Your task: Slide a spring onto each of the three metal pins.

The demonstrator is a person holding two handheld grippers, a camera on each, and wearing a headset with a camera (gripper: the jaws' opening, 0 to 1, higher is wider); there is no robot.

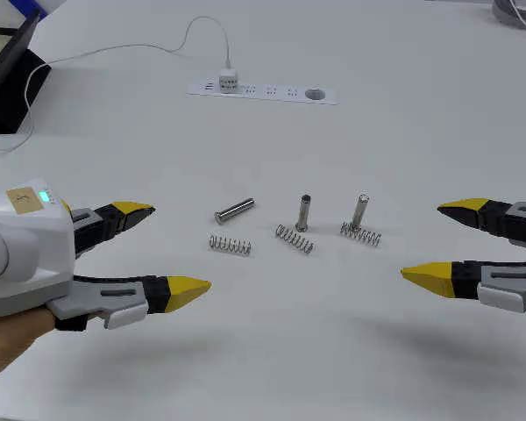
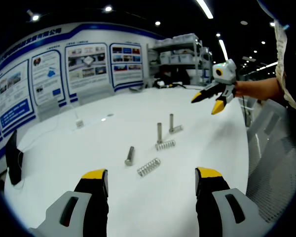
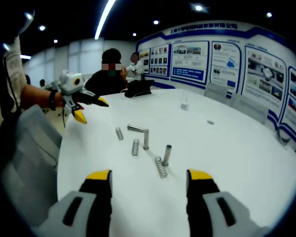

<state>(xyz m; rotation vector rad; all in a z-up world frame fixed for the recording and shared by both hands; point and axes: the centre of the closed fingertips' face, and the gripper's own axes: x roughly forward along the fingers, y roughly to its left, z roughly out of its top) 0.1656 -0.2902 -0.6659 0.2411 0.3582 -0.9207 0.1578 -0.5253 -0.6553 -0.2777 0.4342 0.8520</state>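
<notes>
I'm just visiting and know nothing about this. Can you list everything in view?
Pins: three, silver, mid-table; the left one lying, the other two upright.
Springs: three, silver, lying loose, one just in front of each pin.
Power strip: one, white, far side of the table.
Plug: one, white, in the strip, cable trailing left.
Black device: one, far left corner.
Table: one, white.
Posters: several, blue and white, on the wall.
People: two, beyond the table.
Left gripper: one, grey with yellow tips, open, left of the pins.
Right gripper: one, same colours, open, right of the pins.
Hand: one, holding the left gripper.
</notes>
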